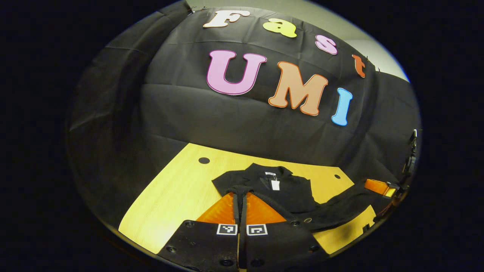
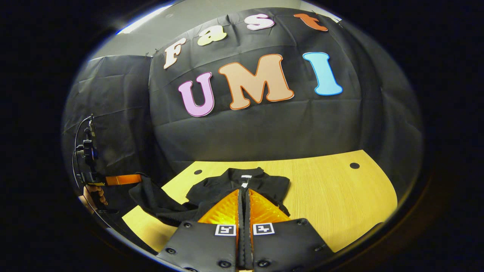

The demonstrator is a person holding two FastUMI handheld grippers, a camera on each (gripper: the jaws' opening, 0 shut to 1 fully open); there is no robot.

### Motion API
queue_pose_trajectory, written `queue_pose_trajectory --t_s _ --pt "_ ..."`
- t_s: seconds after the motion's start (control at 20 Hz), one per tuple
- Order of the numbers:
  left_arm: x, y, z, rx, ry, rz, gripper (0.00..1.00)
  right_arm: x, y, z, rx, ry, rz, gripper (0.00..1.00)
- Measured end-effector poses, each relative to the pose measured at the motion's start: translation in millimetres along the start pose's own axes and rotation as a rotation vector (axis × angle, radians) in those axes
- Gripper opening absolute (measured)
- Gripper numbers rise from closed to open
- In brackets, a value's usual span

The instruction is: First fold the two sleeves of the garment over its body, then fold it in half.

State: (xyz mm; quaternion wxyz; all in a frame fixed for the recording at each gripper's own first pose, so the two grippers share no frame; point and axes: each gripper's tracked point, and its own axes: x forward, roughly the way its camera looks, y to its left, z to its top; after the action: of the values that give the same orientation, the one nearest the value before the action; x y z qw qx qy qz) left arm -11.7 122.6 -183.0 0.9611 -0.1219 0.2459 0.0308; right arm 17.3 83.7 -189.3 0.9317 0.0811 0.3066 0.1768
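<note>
A black garment (image 1: 291, 189) lies on the yellow wooden table (image 1: 170, 196), collar and white tag (image 1: 275, 184) toward the wall. My left gripper (image 1: 240, 193) is shut on a black fabric edge raised off the table. From there the cloth stretches right to my right gripper (image 1: 378, 187), which holds the other end. In the right gripper view, my right gripper (image 2: 244, 189) is shut on a fold of the garment (image 2: 261, 185) just before the collar. A strip of cloth sags left toward the left gripper (image 2: 123, 179), held by a hand (image 2: 96, 196).
The table (image 2: 340, 196) has bare wood to the right of the garment and small round holes (image 2: 354, 165) near its back corners. Black cloth walls stand close behind and beside it. Cables (image 2: 85, 147) hang around the left gripper's body.
</note>
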Motion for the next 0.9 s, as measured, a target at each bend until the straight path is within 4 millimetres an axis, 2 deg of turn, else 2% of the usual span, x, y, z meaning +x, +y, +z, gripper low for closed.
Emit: queue_pose_trajectory --t_s 0.05,0.1,0.25,0.45,0.7,0.9 --pt "10 -1 3 0.004 0.0 0.004 0.0 9 -5 6 -0.003 -0.002 -0.003 0.07" --pt "22 -2 9 0.007 -0.005 0.004 0.0 18 -10 12 -0.006 -0.005 -0.001 0.02" --pt "54 -4 24 0.018 -0.012 0.012 0.0 46 -20 28 -0.02 -0.011 0.001 0.02" --pt "96 -6 32 0.036 -0.005 0.022 0.0 85 -37 44 -0.026 -0.008 0.006 0.02" --pt "143 3 25 0.039 0.022 0.055 0.0 135 -54 49 -0.041 0.0 0.009 0.0" --pt "177 10 13 0.054 0.067 0.078 0.0 174 -72 42 -0.016 0.035 -0.002 0.02"
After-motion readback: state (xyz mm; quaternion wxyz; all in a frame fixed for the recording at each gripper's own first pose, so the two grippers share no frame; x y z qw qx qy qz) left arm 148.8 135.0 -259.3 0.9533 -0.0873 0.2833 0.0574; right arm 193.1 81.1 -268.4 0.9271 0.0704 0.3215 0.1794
